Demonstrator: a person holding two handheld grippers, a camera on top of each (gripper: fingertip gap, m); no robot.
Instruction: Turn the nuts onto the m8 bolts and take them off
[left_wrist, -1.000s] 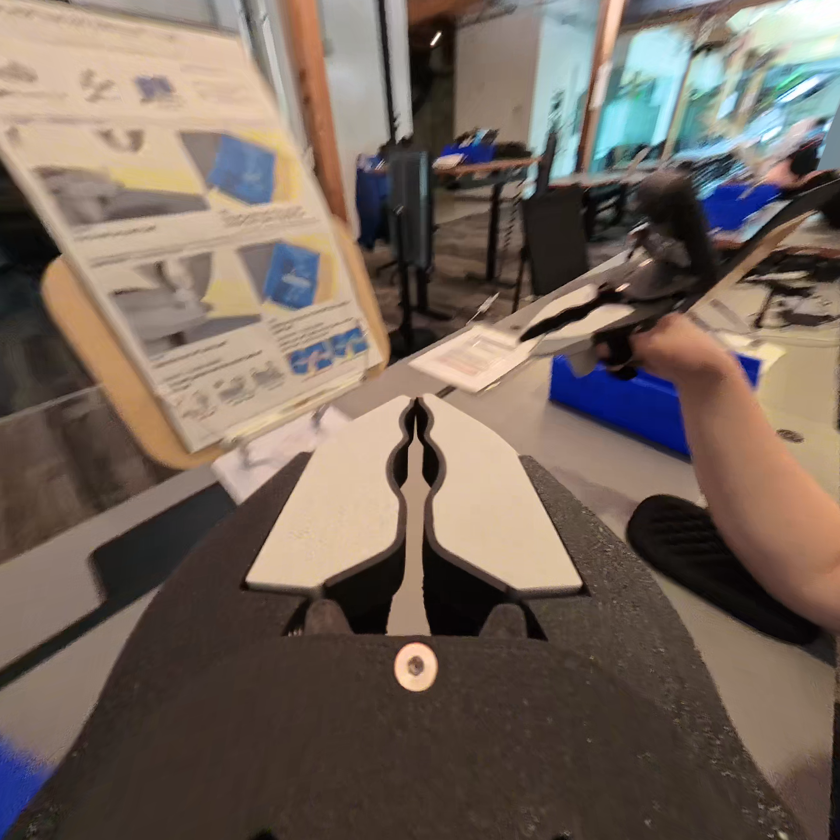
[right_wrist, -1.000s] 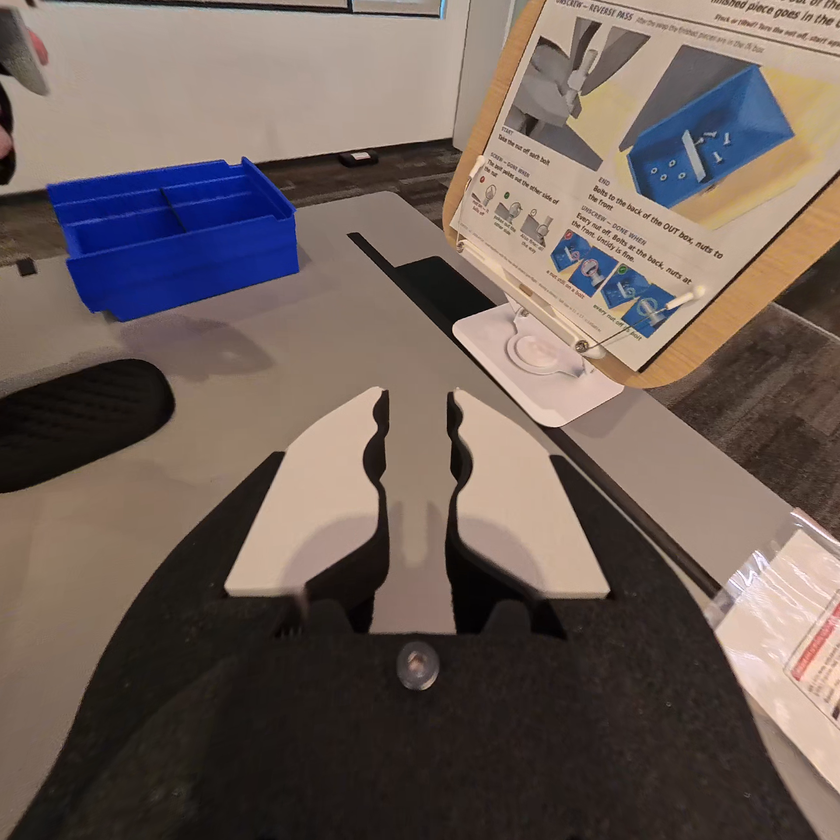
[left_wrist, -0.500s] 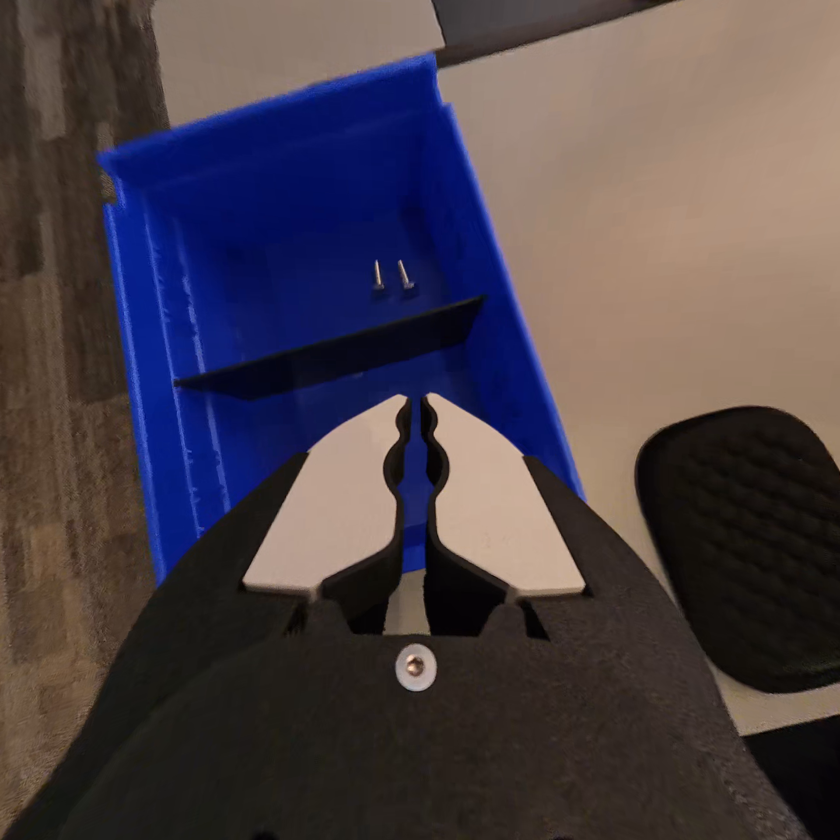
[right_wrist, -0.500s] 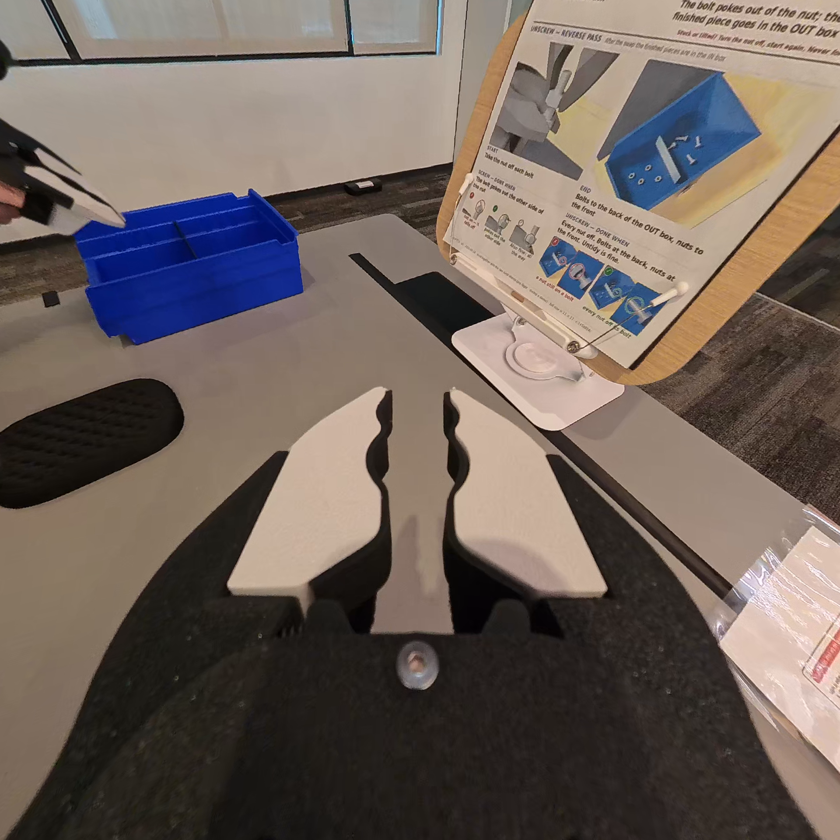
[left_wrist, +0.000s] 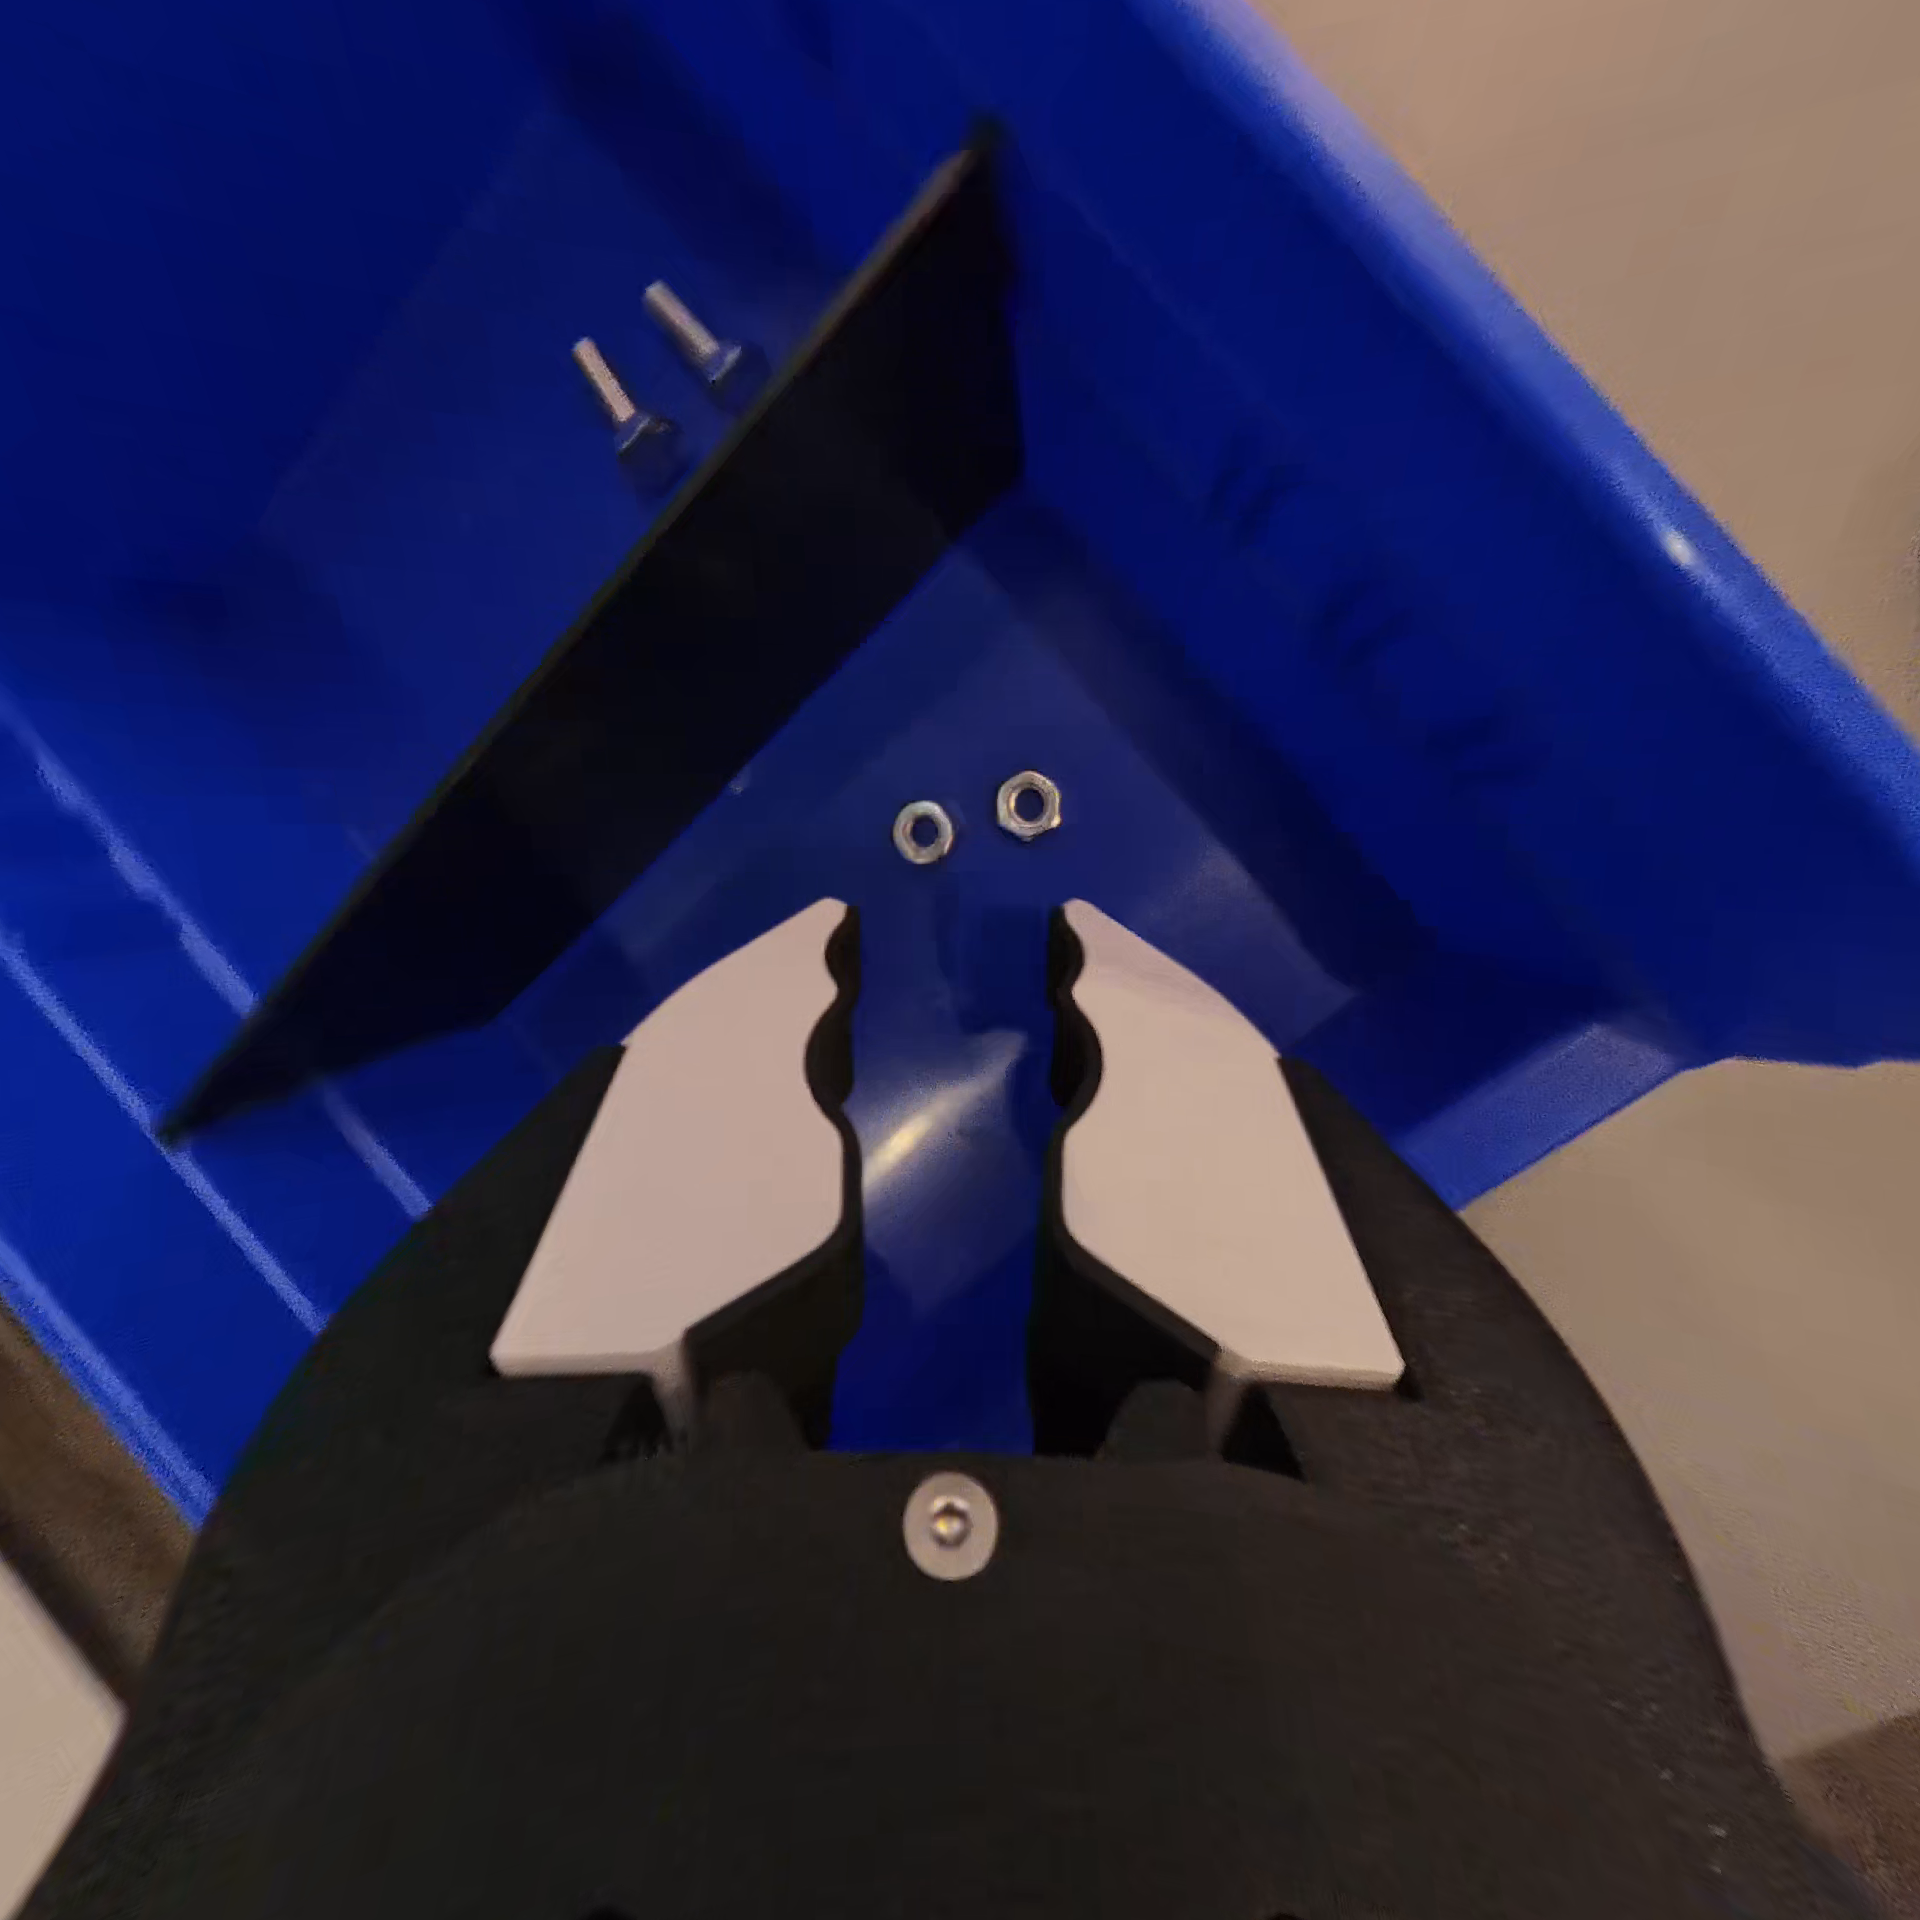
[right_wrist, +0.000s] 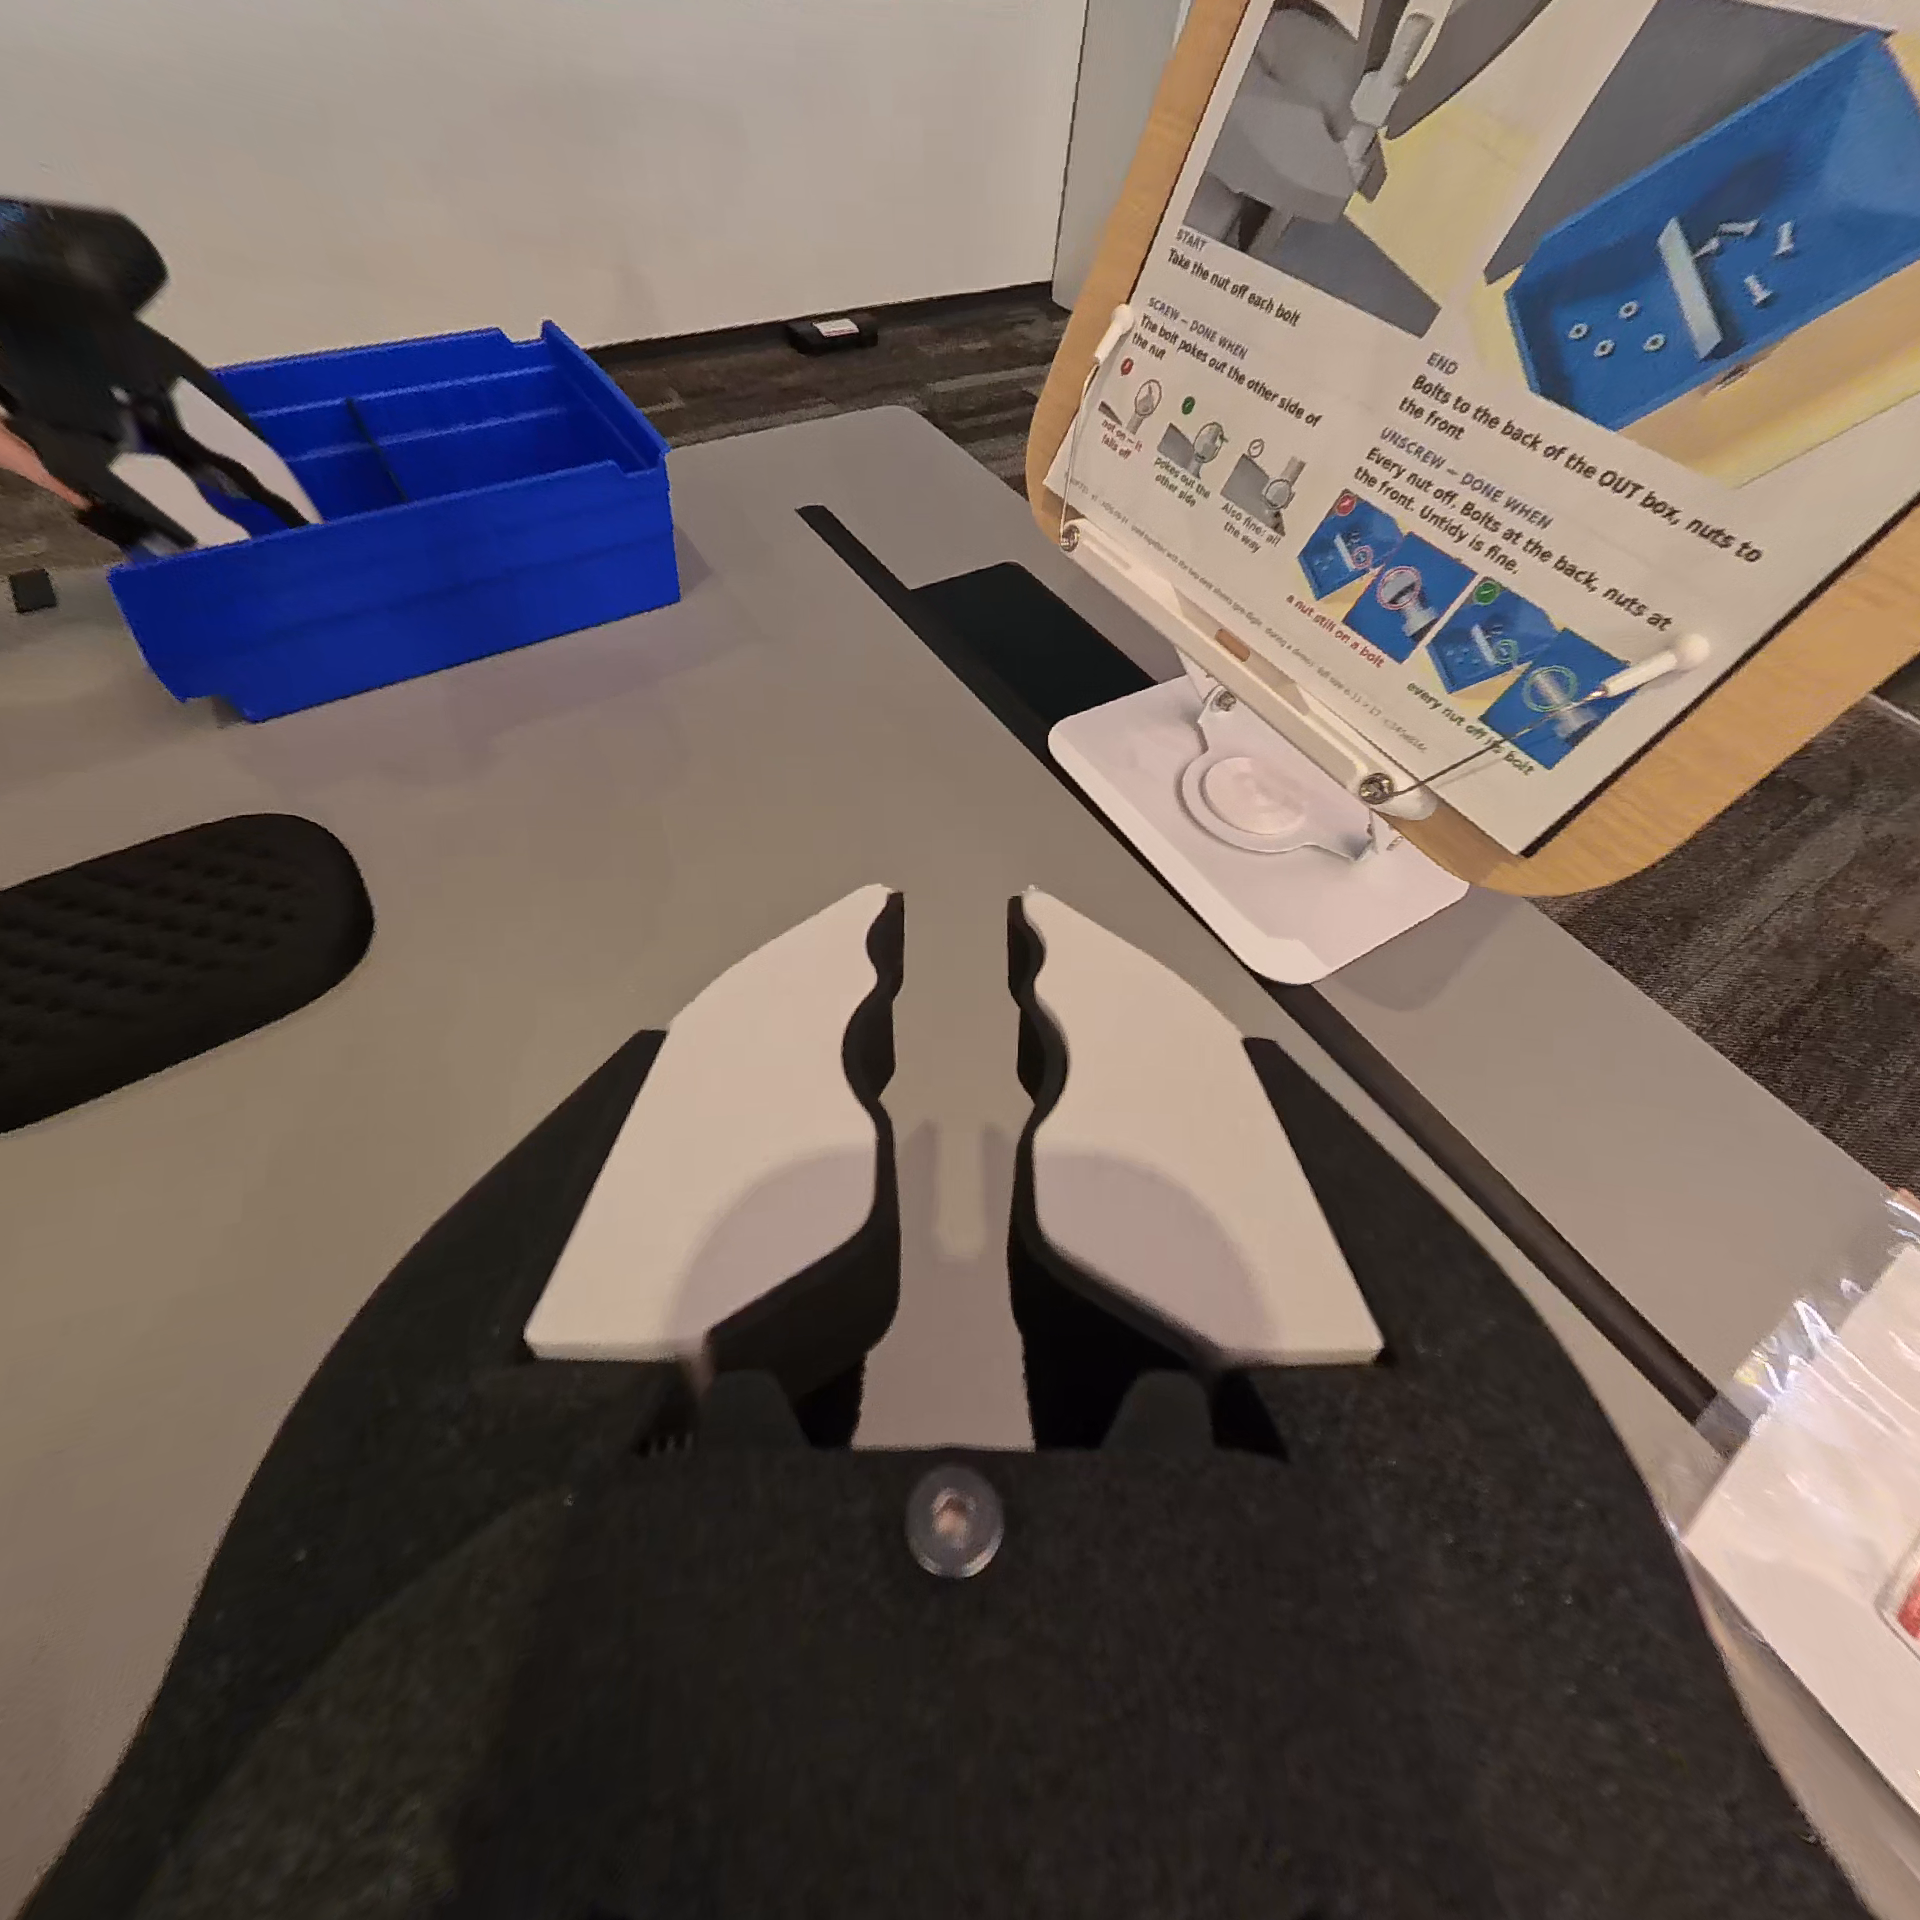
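The left gripper (left_wrist: 954, 914) is held over the blue bin (left_wrist: 1403, 582), jaws parted and empty. Two nuts (left_wrist: 975, 821) are seen just ahead of it, two bolts (left_wrist: 655, 390) behind the black divider (left_wrist: 644, 665). The right gripper (right_wrist: 961, 899), slightly parted and empty, is held over the table (right_wrist: 644, 831).

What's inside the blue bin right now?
Two nuts in the near section of the bin, two bolts behind the black divider. The tongs hide some floor.
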